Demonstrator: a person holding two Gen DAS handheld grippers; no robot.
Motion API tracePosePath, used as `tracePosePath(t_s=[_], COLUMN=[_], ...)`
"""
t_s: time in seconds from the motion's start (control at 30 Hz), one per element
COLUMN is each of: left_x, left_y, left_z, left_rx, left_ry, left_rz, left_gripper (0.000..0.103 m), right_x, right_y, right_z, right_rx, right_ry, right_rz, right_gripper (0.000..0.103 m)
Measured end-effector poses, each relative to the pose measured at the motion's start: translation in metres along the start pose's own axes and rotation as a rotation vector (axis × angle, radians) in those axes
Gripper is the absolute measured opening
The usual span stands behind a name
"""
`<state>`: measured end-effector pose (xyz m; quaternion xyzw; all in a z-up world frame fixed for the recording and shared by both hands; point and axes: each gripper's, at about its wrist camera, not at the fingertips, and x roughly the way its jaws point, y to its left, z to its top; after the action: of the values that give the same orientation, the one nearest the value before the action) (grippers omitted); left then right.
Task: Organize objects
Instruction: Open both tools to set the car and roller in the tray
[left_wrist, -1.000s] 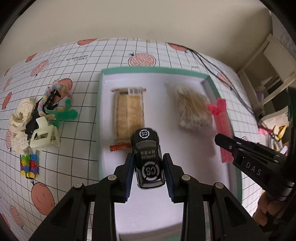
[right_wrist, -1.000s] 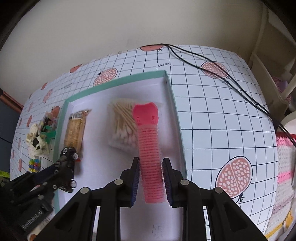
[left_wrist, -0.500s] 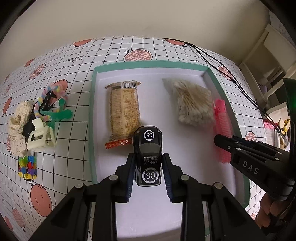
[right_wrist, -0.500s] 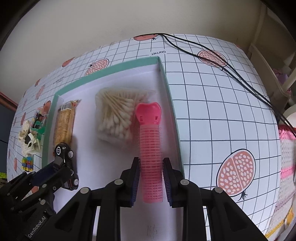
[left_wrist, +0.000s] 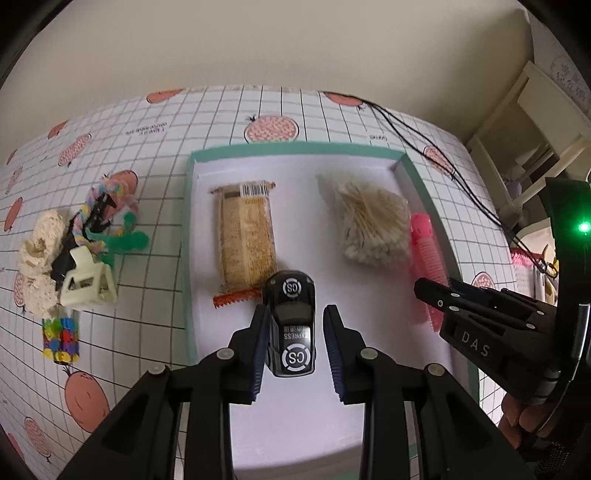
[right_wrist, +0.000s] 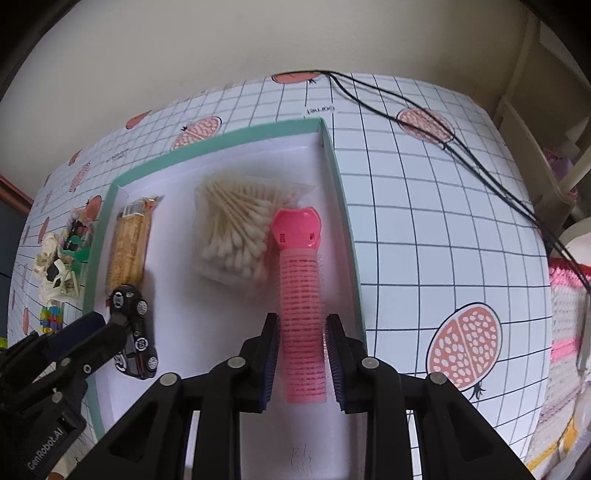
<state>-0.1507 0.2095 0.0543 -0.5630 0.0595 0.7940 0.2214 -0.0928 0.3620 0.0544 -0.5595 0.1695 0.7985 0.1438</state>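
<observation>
Tray (left_wrist: 190, 236): I see a shallow rectangular box, green rim, smooth white floor, on a grid cloth (left_wrist: 155, 155) printed with pomegranates.
Car (left_wrist: 292, 323): glossy black toy with round "CS" badges, resting on the tray floor by the snack's crimped red end.
Left gripper (left_wrist: 294, 349): my fingers stand apart, a gap on each side of the car. Half a second ago they were pressed against it.
Roller (right_wrist: 301, 314): ribbed pink plastic tube, bristly, with a flat heart-shaped clip at the far end; it lies along the tray's right wall.
Right gripper (right_wrist: 301, 360): fingers parted, thin gaps beside the roller. Earlier they were clamped on it.
Snack (left_wrist: 245, 240): flat crinkly wrapper, barcode at the far end, left part of the tray.
Swabs (right_wrist: 236, 236): clear soft bag of wooden-stemmed cotton buds, just left of the roller's clip.
Pile (left_wrist: 70, 251): left of the tray; a cream claw clip, knitted cream pieces, a green clip, a pastel braided tie, a bright beaded band.
Hard to see: in the left view the right gripper (left_wrist: 476, 317) hides the roller's near half. The pile's black piece I cannot identify.
Cables (right_wrist: 424, 110): thin, black, across the cloth at right.
</observation>
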Motion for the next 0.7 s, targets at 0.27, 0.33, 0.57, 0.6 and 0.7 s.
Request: tracePosePath(t_s=[0.27, 0.33, 0.57, 0.6, 0.7], left_x=[-0.025, -0.027, -0.03, -0.031, -0.032], left_y=[0.01, 0.014, 0.033, 0.037, 0.045], left_z=[0.008, 0.01, 0.011, 0.012, 0.014], left_rx=[-0.012, -0.02, -0.063, -0.071, -0.086], left_ry=[-0.083, -0.095, -0.114, -0.116, -0.126], left_rz=[0.005, 0.009, 0.04, 0.043, 0.065], left_gripper=[0.03, 0.031, 0.033, 0.036, 0.047], right_x=[-0.023, -0.025, -0.026, -0.027, -0.028], right_y=[0.012, 0.014, 0.023, 0.023, 0.024], right_z=[0.005, 0.005, 0.005, 0.005, 0.006], right_rx=[-0.014, -0.022, -0.033, -0.033, -0.034], right_ry=[-0.063, -0.072, -0.091, -0.095, -0.11], right_rz=[0.004, 0.006, 0.013, 0.015, 0.017], right_gripper=[0.03, 0.03, 0.03, 0.03, 0.054])
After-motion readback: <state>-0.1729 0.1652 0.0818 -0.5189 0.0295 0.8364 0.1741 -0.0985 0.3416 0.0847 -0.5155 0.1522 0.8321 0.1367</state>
